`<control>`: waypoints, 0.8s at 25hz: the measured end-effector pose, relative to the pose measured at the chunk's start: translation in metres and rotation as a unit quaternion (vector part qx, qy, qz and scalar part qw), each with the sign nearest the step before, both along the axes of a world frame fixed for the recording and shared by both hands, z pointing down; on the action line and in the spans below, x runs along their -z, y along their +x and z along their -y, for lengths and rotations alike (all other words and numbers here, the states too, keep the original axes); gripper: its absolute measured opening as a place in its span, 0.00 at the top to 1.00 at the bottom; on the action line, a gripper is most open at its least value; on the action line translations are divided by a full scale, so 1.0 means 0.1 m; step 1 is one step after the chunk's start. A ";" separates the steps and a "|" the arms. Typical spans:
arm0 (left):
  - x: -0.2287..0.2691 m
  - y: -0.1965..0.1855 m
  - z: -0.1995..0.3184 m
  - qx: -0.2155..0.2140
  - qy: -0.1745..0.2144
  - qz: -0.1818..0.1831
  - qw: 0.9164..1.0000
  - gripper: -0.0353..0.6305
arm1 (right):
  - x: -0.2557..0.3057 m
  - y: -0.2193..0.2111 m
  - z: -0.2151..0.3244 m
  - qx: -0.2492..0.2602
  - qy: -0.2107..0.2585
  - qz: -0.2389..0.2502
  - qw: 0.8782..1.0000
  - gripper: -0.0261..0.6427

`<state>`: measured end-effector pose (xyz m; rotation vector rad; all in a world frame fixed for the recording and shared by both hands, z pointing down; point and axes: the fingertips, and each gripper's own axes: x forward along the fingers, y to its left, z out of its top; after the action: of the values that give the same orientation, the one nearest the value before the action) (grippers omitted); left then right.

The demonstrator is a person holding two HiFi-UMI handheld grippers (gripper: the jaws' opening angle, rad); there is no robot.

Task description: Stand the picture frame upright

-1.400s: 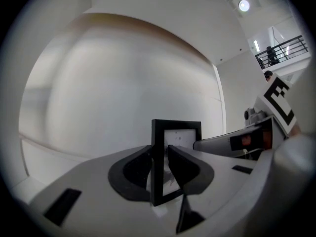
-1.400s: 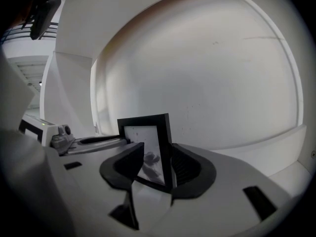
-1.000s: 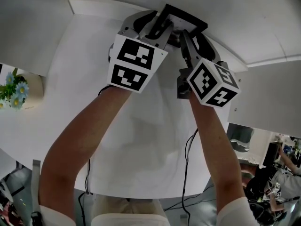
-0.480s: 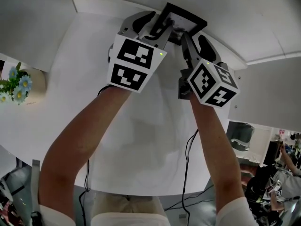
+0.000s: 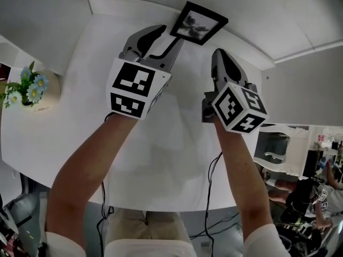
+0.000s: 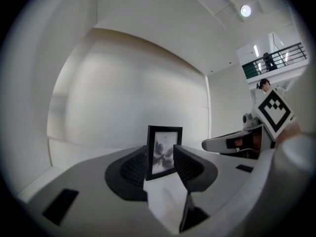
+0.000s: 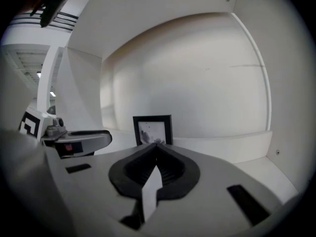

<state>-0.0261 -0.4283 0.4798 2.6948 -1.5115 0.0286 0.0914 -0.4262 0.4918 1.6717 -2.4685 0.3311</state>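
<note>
— Any print to read?
— Black-and-white square markers [image 5: 131, 87] on each gripper's cube.
— Where's the picture frame [image 5: 199, 23]?
— Upright on the white table [image 5: 161, 143] by the back wall, just beyond both grippers, touching neither.
— And the arms?
— Both forearms [image 5: 86, 170] reach forward, side by side. The left gripper [image 5: 167, 36] has its jaws apart and closing, with nothing between them. The right gripper [image 5: 218, 55] has its jaws pressed together, empty.

table [image 5: 177, 143] centre – open | far edge – picture frame [image 5: 198, 23], wall [image 5: 278, 15] behind
</note>
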 end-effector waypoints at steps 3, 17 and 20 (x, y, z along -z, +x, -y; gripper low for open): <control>0.08 -0.10 -0.31 -0.016 -0.008 -0.023 1.000 0.82 | 0.06 -0.02 -0.34 0.003 -0.006 0.022 1.000 0.95; 1.03 -0.43 -2.03 -0.047 -0.015 -0.034 0.998 0.92 | 1.18 0.42 -2.17 -0.041 -0.003 0.098 0.994 0.95; 1.26 -0.53 -2.22 -0.033 -0.005 -0.047 0.998 0.92 | 1.39 0.56 -2.42 -0.048 0.010 0.108 0.993 0.95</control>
<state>-0.0789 -0.2066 0.3542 2.6963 -1.3927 -0.0880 0.1476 -0.1838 0.3532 1.8580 -2.5511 0.5256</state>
